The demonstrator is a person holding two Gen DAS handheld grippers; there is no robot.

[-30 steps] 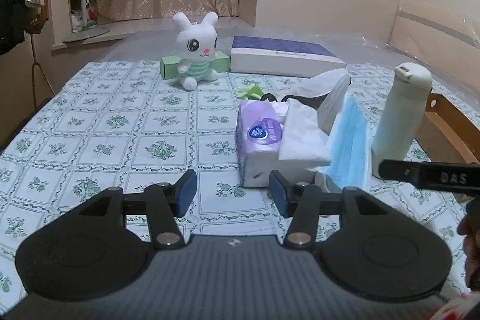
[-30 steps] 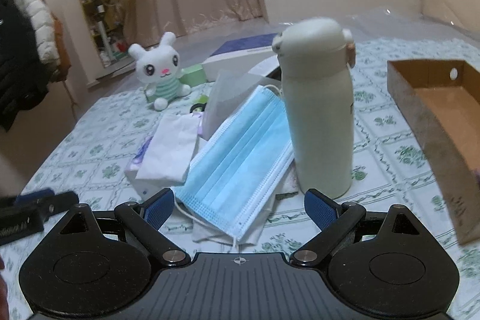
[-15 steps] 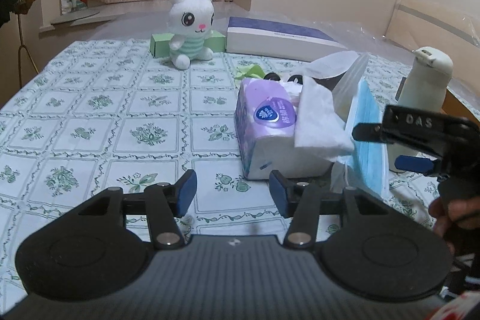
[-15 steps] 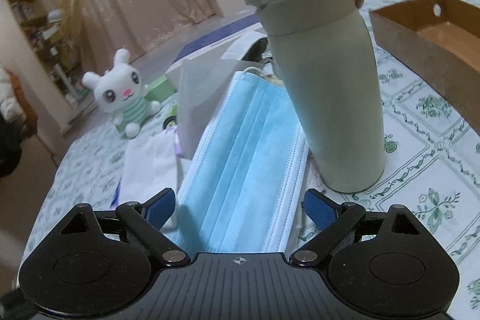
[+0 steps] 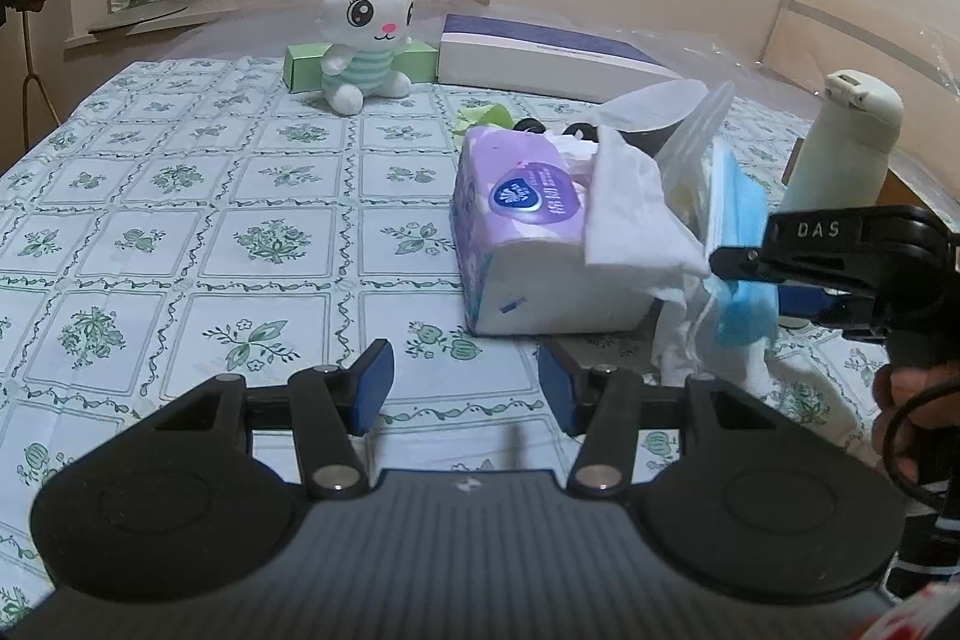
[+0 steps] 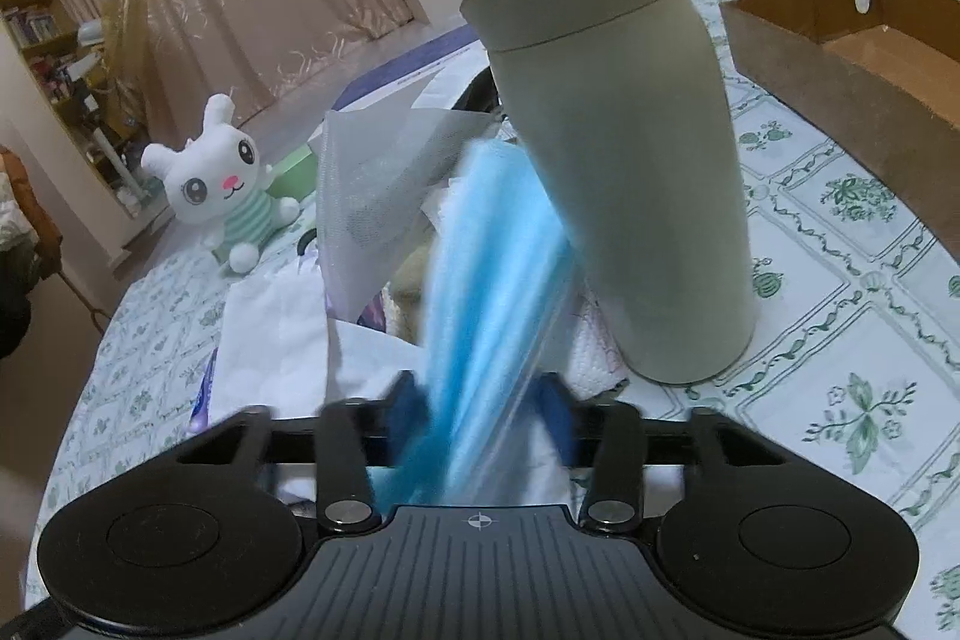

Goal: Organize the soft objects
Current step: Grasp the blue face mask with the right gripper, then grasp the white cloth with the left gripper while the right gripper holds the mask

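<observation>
Closing my right gripper (image 6: pixel 480 409) on the blue face mask (image 6: pixel 498 256), jaws just narrowed around its bunched lower edge. Mask is light, floppy, pleated, so gripping the gathered fabric beats the ear loops. Left gripper (image 5: pixel 465 382) half open, empty.

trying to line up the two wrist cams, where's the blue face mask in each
Left wrist: blue face mask at right, behind the tissue pack, its lower end in the right gripper.
Right wrist: lower centre, between the closing jaws.
Shared landmark: the plush bunny.

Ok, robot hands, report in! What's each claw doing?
Right gripper has just been closing on the blue mask, mask bunched between its jaws. Left gripper open, empty, over the tablecloth. Bottle stands right beside the mask.
</observation>
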